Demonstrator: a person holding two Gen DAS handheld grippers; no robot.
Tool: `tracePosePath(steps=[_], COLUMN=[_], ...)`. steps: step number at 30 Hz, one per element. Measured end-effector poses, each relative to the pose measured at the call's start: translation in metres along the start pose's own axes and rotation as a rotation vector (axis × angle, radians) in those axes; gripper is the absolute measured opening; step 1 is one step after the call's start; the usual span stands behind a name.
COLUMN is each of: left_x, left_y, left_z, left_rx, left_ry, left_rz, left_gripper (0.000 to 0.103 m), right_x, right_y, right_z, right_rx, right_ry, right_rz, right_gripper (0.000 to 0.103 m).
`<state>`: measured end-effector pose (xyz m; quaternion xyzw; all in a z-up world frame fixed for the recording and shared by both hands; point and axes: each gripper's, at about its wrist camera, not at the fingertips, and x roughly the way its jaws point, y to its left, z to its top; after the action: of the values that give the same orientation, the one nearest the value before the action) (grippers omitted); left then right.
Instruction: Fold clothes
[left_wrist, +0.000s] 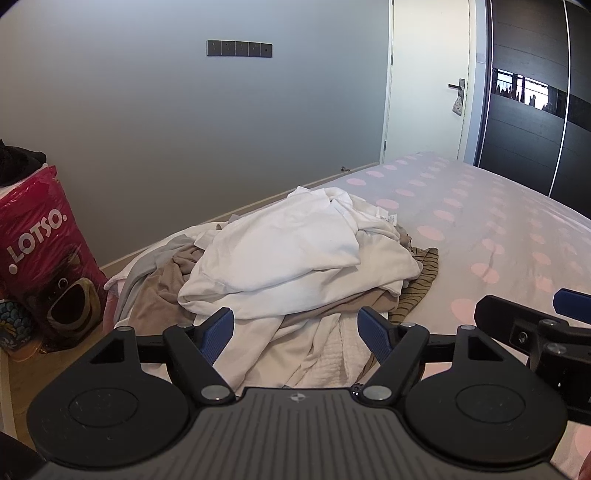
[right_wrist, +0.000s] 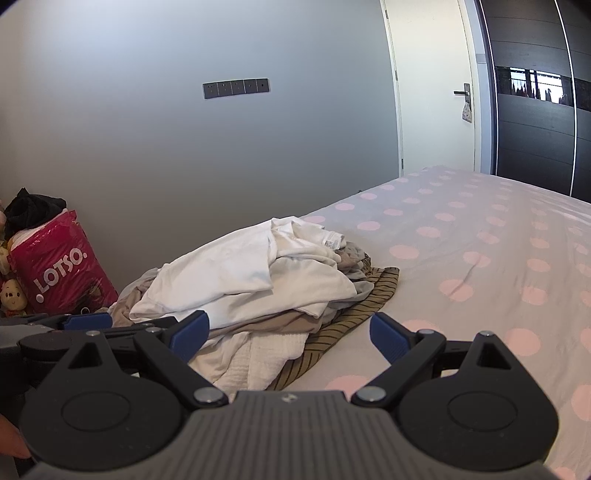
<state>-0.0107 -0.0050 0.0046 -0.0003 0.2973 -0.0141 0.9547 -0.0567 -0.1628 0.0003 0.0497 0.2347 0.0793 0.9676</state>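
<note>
progress: nothing folded yet | clothes pile lies crumpled near the bed's left edge | left claw and right claw both released, holding nothing, just before the pile

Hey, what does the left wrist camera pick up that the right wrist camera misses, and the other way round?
Only the left wrist view shows the bear face printed low on the pink LOTSO bag and the right gripper entering at its right edge.

Only the right wrist view shows the yellow plush toy beside that bag, and the left gripper at its left edge.

Both share the unfolded clothes pile topped by a white garment on the polka-dot bed, the wall switch panel, the door and the dark wardrobe. Both grippers are open and empty.
</note>
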Motion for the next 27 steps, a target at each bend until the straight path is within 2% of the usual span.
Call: tracePosePath(steps=[27], left_x=[0.0022], left_y=[0.0055], left_z=[-0.0004], left_rx=[-0.021], left_ry=[0.025], left_rz=[-0.002], left_gripper=[0.073], right_x=[-0.0010], right_y=[0.0025], right_z=[-0.0026], right_rx=[-0.008], right_ry=[0.015], right_rz=[0.003], right_gripper=[0.095])
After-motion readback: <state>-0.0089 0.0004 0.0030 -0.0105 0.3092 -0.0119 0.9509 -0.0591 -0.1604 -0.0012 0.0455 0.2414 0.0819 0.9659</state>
